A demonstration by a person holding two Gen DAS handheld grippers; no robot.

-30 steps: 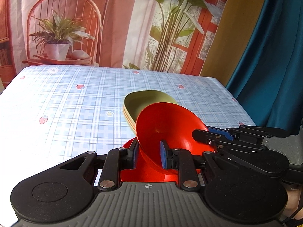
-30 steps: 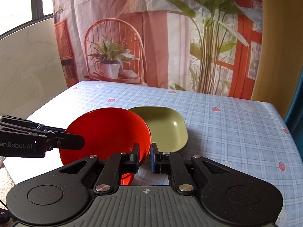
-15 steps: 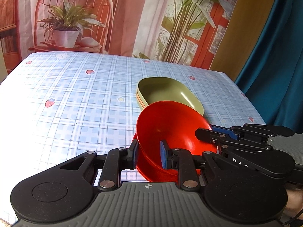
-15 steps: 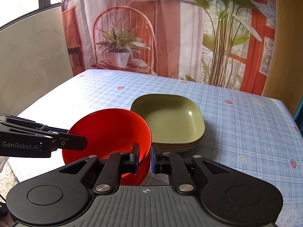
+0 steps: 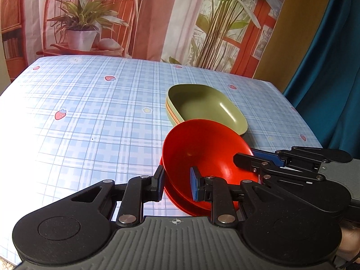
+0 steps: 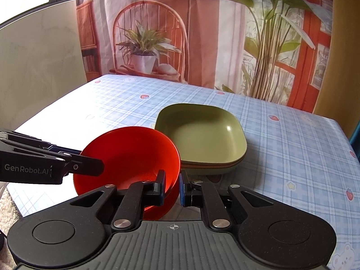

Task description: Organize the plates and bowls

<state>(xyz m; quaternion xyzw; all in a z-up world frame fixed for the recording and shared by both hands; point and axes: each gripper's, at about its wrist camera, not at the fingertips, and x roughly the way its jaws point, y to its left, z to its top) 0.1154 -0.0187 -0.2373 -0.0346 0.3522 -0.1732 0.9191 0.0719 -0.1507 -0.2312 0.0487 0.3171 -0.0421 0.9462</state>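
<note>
A red bowl (image 5: 202,148) (image 6: 130,155) is held just above the blue checked tablecloth (image 5: 90,123), nested on a second red bowl whose rim shows beneath it. My left gripper (image 5: 177,185) is shut on the near-left rim. From the other side my right gripper (image 6: 172,187) is shut on the rim. Each gripper shows in the other's view: the right gripper (image 5: 258,159) and the left gripper (image 6: 90,164). Just behind the bowl sits a stack of square plates (image 5: 207,110) (image 6: 200,135) with a green one on top.
The tablecloth (image 6: 292,146) stretches bare to the left and behind the plates. A printed backdrop (image 5: 157,18) hangs behind the table, and a blue curtain (image 5: 326,56) hangs at its right. The table's near-left corner (image 6: 15,193) lies close to the bowl.
Both grippers have sunk a little with the red bowl, which now sits flatter and lower beside the plate stack. Neither grip has changed.
</note>
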